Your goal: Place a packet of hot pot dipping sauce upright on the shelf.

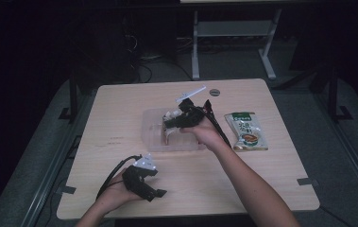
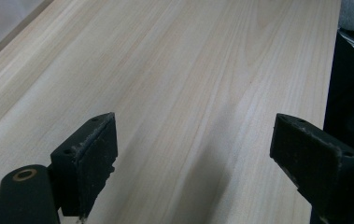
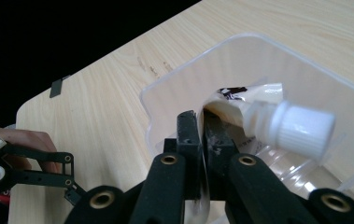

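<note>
Nearest the person, the left tool rests low over the front left part of the desk, held in the left hand; in the left gripper view its two black jaws stand spread wide with only bare pale wood between them, and a dark edge runs along the right of that view. Farther in, near the middle of the desk, the right tool is pressed together on the thin edge of a spouted pouch, pinching it just below the white screw cap, which points away to the right in the right gripper view. The pouch hangs inside a clear plastic box, whose rounded near wall rises around the jaws and closes the pouch in on both sides. The right hand and forearm come in across the front right of the desk and cover the box's right end in the high view. Just right of the box, apart from it, a flat green and white packet lies on the wood. Beyond the box, near the far edge, sits a small round grey disc, and behind the desk stand white frame legs on the dark floor
</note>
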`<state>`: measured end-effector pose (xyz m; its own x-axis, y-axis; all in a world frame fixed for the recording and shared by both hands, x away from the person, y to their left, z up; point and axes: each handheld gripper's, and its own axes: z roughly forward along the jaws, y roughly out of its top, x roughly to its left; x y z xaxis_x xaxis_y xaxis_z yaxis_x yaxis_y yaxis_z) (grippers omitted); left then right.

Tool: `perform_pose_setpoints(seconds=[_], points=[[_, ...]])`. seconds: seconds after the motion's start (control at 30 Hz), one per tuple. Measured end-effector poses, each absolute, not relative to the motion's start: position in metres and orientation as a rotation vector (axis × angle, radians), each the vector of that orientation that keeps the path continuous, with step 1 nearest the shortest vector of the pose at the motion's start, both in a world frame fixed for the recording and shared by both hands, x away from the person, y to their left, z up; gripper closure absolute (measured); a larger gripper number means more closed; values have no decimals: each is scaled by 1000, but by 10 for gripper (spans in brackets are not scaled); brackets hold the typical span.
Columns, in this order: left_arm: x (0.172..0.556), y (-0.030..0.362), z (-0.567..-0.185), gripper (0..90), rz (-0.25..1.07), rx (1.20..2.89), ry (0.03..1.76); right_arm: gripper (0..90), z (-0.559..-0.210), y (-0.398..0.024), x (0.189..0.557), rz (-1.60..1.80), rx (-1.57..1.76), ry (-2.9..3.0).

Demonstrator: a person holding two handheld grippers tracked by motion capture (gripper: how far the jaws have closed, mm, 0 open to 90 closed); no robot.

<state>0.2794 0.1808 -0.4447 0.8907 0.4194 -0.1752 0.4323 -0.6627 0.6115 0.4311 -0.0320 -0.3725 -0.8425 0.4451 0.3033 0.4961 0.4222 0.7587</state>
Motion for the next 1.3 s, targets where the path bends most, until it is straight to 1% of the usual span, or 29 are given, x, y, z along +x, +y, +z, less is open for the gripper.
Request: perform_pose_setpoints(seconds=[0.27, 0.4, 0.63, 0.73, 0.83, 1.0, 1.3], points=[[279, 180, -446, 147, -28, 2370, 611, 796, -370, -34, 430, -1451, -876, -2600], [279, 180, -446, 147, -26, 2371, 607, 728, -369, -34, 429, -1455, -882, -2605], [279, 180, -446, 147, -25, 2370, 605, 558, -370, -32, 424, -1448, -883, -2664], [279, 180, -446, 147, -20, 2367, 603, 515, -369, -33, 421, -1447, -875, -2662], [279, 181, -444, 147, -9, 2360, 599, 451, -367, -36, 416, -1451, -879, -2700], [280, 182, -444, 148, -3, 2354, 602, 403, -365, -44, 407, -1455, -866, -2743], [280, 181, -442, 153, 23, 2343, 579, 401, -368, -58, 386, -1462, -808, -2784]])
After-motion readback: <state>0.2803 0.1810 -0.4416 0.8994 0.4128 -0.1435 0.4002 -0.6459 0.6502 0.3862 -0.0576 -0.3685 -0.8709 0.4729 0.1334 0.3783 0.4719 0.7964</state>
